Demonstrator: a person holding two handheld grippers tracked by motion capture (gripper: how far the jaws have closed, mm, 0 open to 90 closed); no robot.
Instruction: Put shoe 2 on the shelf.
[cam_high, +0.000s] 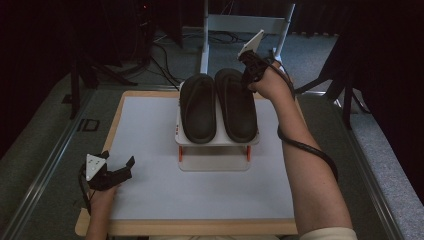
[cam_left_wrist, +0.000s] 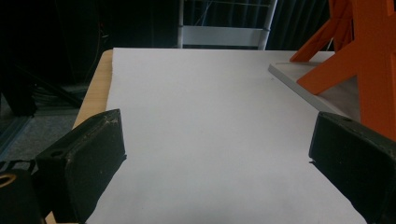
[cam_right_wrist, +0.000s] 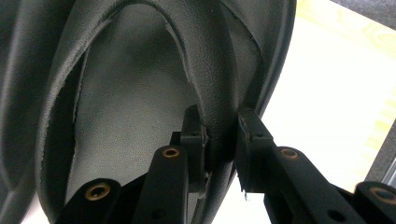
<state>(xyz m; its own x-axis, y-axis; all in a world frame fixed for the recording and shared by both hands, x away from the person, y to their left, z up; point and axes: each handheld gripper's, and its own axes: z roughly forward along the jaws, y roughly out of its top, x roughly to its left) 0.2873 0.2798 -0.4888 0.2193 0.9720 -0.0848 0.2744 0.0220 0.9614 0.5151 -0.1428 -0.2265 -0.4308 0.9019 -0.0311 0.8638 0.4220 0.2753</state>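
**Gripping the right sandal on the rack**

Looking down from the high view, the right gripper (cam_high: 248, 75) is at the right sandal (cam_high: 236, 107), which lies on the white rack (cam_high: 216, 140) beside the left sandal (cam_high: 198, 107); nothing is lifted yet. The left gripper (cam_high: 120, 167) rests apart.

Left gripper view: its fingers (cam_left_wrist: 88, 163) stand wide open over bare tabletop (cam_left_wrist: 205, 121), holding nothing.

Right gripper view: fingers (cam_right_wrist: 194, 128) clamp the sandal's strap (cam_right_wrist: 217, 93) between them.

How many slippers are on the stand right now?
2. The left slipper and the right slipper lie side by side on the white stand; the right claw grips the right one's edge. None looks hidden.
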